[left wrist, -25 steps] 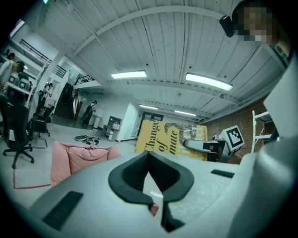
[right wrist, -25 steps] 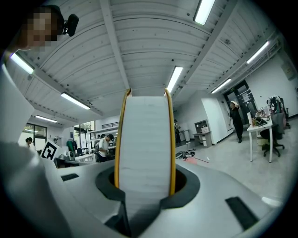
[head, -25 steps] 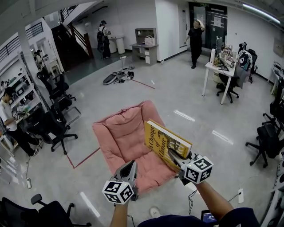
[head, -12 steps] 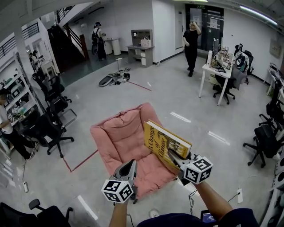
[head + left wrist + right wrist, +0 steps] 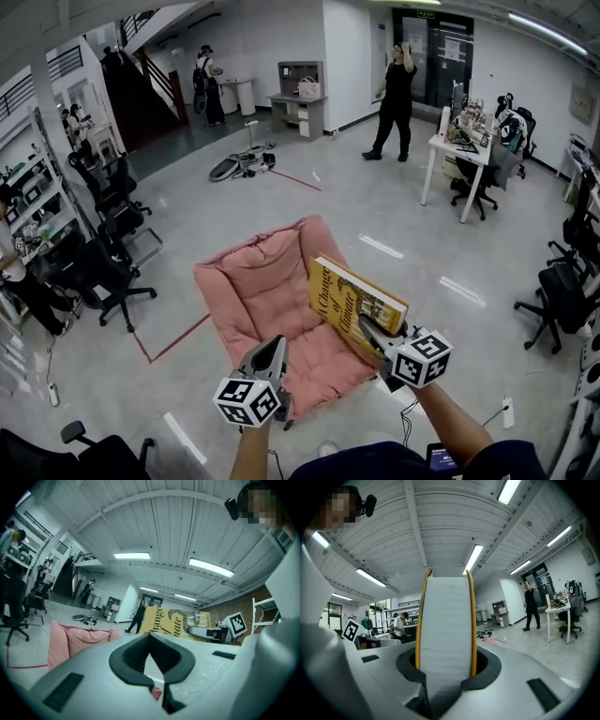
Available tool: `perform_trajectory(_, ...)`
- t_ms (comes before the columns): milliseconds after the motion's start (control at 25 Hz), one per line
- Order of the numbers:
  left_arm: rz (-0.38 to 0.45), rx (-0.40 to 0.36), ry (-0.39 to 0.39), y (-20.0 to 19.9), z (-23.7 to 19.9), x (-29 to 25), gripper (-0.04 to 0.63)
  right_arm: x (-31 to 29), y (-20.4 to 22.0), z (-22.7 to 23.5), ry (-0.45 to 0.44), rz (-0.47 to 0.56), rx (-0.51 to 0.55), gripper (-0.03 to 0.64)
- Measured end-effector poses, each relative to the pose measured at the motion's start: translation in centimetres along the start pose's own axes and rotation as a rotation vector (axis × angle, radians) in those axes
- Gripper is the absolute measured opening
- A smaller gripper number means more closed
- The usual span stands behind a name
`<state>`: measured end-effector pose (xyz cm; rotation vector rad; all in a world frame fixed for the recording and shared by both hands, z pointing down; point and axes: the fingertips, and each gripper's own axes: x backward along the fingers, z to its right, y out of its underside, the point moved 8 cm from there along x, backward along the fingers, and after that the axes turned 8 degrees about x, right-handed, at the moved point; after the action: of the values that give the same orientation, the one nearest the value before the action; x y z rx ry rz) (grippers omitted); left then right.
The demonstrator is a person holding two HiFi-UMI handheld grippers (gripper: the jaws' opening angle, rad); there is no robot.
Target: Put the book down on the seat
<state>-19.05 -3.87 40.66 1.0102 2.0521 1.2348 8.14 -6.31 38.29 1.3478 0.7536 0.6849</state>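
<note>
Nearest the camera, the left gripper [image 5: 270, 349] has its jaws together on nothing, over the front edge of the pink seat [image 5: 255, 281]. Beside it, the right gripper [image 5: 367, 330] is clamped on the yellow book [image 5: 354, 302], which tilts up over the seat's right side. Farther off, a person in black [image 5: 394, 89] stands on the floor [image 5: 375, 202] near a white desk [image 5: 461, 150].
</note>
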Motion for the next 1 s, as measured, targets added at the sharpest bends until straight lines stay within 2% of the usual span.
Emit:
perform_trajectory(520,-0.020,0.053,-0.003,1.8,-0.8,-0.1,0.005,-0.7,0.9,0.0,0.002,-0.040,0.000,0.150)
perform_trajectory(1000,-0.028,0.029,-0.002,0.9,-1.3,-2.6,0.005,-2.6,0.7,2.2,-0.004,-0.033,0.000,0.150)
